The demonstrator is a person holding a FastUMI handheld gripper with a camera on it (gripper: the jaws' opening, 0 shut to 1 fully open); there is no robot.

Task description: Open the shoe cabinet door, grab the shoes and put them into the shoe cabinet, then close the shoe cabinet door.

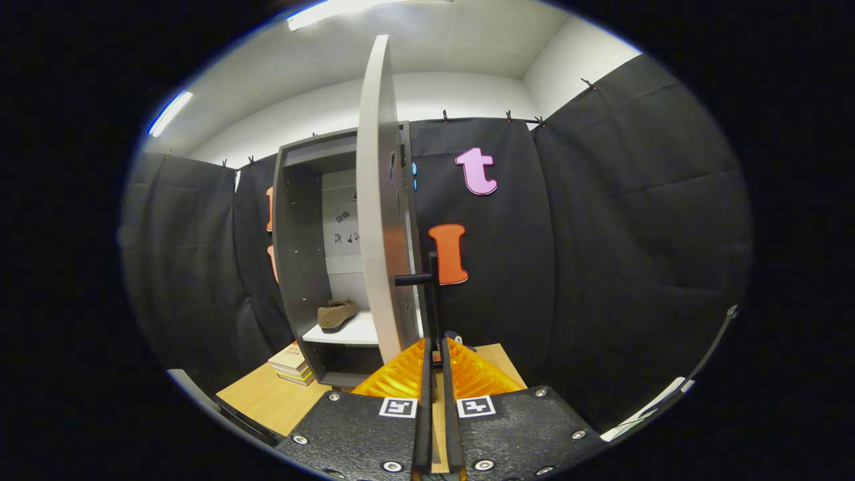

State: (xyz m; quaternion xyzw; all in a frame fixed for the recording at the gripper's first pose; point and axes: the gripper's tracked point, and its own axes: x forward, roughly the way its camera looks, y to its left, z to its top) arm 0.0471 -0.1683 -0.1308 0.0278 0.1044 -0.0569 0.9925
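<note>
Evidently the closing step was in hand. The gripper had its two fingers drawn close together, clenched on the thin black vertical bar handle of the tall pale-grey cabinet door. The door stood edge-on, swung wide open, just ahead of the fingers. To its left rose the dark-grey upright shoe cabinet; a single brown suede slip-on shoe rested on its white shelf, so the stowing looked done. A small stack of books lay on the light wooden tabletop at the cabinet's near left foot. The next move would call for swinging the handle leftward in an arc around the hinge, keeping the grip firm, until the door met the cabinet front.
</note>
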